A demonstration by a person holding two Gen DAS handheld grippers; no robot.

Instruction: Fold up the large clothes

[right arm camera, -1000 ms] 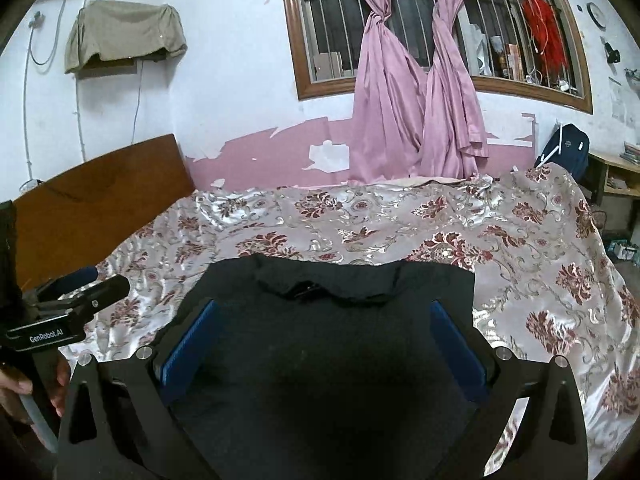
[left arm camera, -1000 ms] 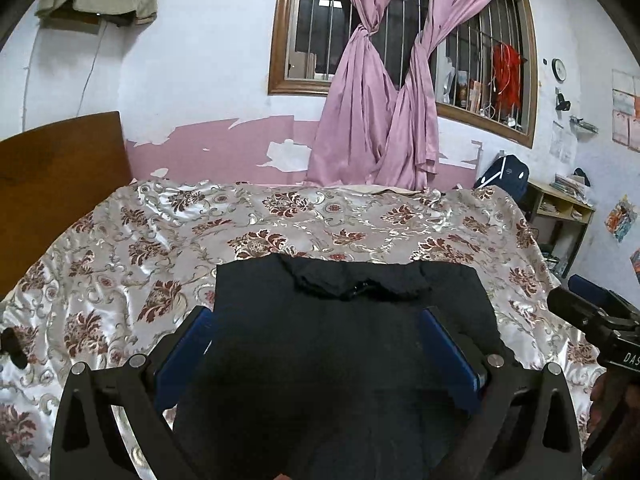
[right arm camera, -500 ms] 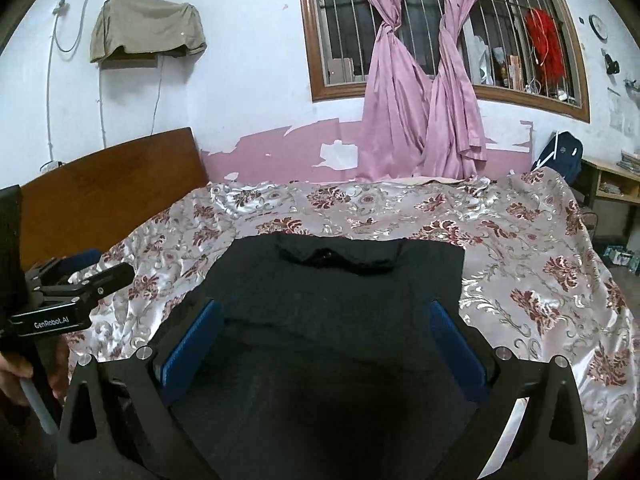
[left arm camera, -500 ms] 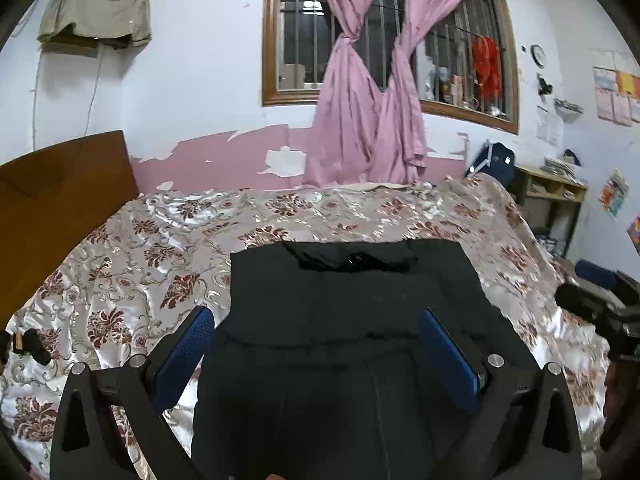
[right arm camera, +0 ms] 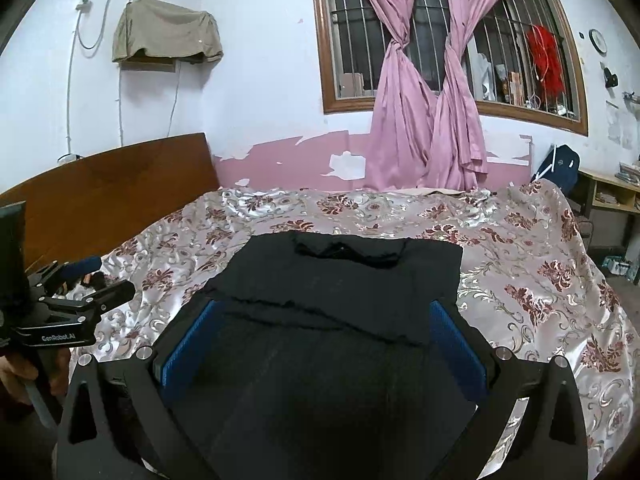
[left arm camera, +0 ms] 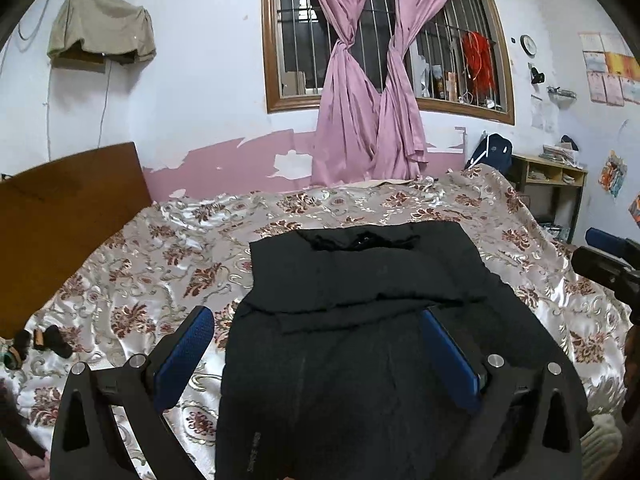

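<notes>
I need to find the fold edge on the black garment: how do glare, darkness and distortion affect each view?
Left wrist: sharp; black garment nearly featureless, fold edge faint; floral bedspread glares; window frame bows. Right wrist: the same, with corners vignetted black.

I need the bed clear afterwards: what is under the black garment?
The black garment lies on the floral bedspread, which shows all around it. Anything directly beneath it is covered.
</notes>
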